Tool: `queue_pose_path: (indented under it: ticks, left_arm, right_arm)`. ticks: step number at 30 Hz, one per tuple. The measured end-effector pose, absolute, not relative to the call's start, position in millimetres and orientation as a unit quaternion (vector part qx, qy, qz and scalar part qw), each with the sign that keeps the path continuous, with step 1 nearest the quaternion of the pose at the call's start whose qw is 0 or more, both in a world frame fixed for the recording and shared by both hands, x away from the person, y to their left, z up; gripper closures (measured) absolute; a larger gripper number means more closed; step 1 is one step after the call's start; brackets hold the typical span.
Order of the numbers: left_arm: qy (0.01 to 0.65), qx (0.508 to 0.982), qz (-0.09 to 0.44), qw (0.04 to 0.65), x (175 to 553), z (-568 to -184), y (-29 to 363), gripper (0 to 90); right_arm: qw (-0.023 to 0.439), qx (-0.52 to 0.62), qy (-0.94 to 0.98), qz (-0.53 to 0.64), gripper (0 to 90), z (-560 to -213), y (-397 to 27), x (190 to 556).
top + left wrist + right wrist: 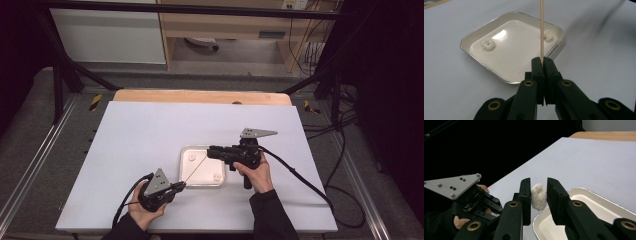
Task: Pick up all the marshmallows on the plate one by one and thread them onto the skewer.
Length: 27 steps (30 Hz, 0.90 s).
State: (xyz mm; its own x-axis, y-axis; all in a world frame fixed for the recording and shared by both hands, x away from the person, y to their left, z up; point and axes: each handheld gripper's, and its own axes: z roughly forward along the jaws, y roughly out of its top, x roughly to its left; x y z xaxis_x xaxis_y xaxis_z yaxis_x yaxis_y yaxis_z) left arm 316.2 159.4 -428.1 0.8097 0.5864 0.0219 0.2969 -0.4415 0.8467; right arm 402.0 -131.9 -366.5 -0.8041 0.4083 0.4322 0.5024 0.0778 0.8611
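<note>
My left gripper (181,186) sits nearest me, at the tray's seven o'clock, its fingers (537,68) pressed together on the butt of a thin wooden skewer (541,30). In the high view the skewer runs up toward one o'clock across the tray (186,175), a shallow white dish with a shiny rim lying on the white table (135,135). Two puffy white pieces lie in the tray: one (488,44) near its far left corner, another (549,35) by the near right corner. Beyond that, my right gripper (210,150) reaches in from three o'clock over the tray's far edge. In the right gripper view its fingers (525,195) stand a narrow way apart with a third white piece (538,196) between them, touching the left one; whether the right one touches it I cannot tell. The table's wooden far edge (200,96) lies at twelve o'clock.
</note>
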Motion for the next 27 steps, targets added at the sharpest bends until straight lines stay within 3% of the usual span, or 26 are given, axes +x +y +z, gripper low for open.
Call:
queue_pose_path:
  ticks: [27]
  left_arm:
    - [0.265, 0.848, 0.16, 0.43, 317, -432, 154, 89.0]
  right_arm:
    - [0.055, -0.298, -0.732, -0.611, 79.5, -387, -115, 394]
